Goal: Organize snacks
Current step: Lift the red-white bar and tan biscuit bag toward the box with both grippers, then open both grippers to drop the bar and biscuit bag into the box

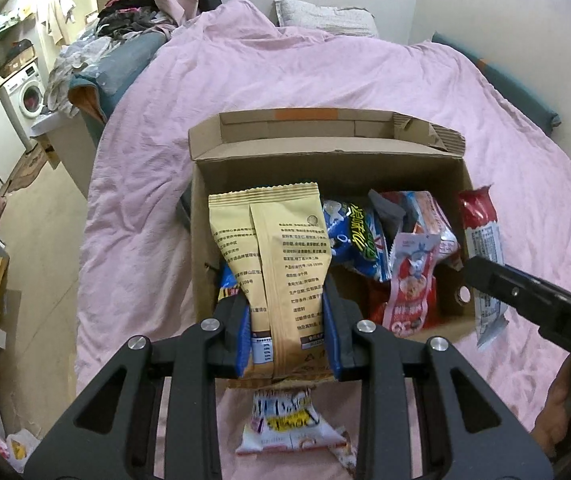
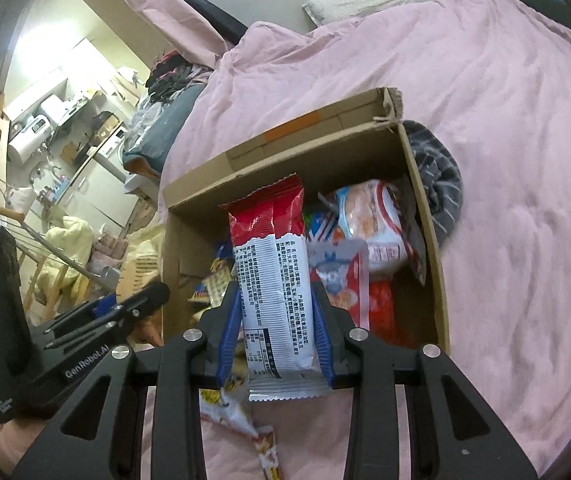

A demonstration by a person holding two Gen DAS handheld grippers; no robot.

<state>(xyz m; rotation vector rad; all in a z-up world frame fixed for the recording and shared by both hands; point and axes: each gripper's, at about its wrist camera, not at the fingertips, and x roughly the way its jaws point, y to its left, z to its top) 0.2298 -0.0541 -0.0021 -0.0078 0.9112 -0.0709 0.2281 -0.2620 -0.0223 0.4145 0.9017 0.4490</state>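
Mostly crinkly foil packets [image 1: 281, 264], corrugated cardboard box [image 1: 325, 168]

Tan packet [image 1: 281, 276] and red-white packet [image 2: 275, 300] upright over snack-filled cardboard box [image 1: 325, 168].

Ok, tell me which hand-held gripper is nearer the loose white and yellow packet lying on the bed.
Left. The left hand-held gripper hangs right above the white and yellow packet, holding a tan packet. The right hand-held gripper is off to the side, holding a red and white packet.
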